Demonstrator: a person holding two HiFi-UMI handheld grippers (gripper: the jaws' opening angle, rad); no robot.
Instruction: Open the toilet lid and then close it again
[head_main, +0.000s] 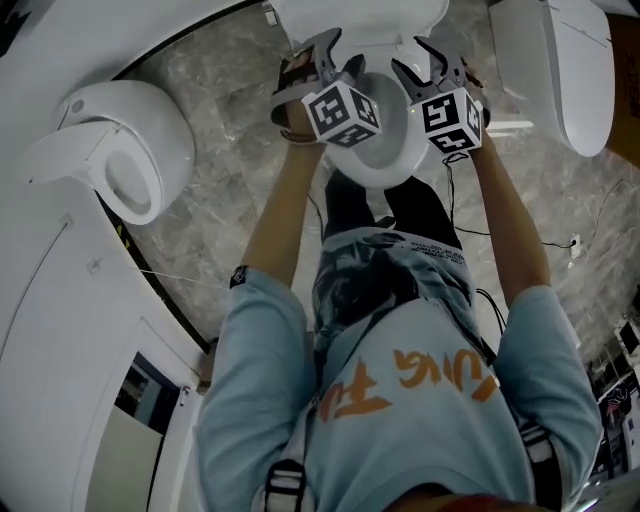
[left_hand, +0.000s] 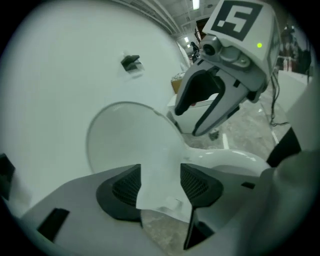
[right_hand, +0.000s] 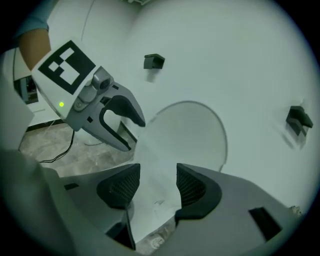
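A grey marble floor (head_main: 230, 120) is spreading under a row of white toilets. The toilet (head_main: 372, 22) in the middle is standing at the top of the head view, with a neighbouring toilet (head_main: 120, 150) lying to its left and another (head_main: 570, 70) to its right. The toilet lid (head_main: 385, 165) is lying down over the bowl, a smooth white oval pointing toward the person.

The person, in a pale blue shirt (head_main: 400, 420), is standing right in front of it and reaching both arms forward. The left gripper (head_main: 322, 52) and the right gripper (head_main: 425, 62) are hovering side by side over the lid's front half, each angled downward.

In both gripper views the jaws are standing apart. The lid's white front edge is showing in each gap, and neither pair of pads is visibly pressing on it.

A thin black cable (head_main: 448, 185) is trailing from the right gripper down to the floor.
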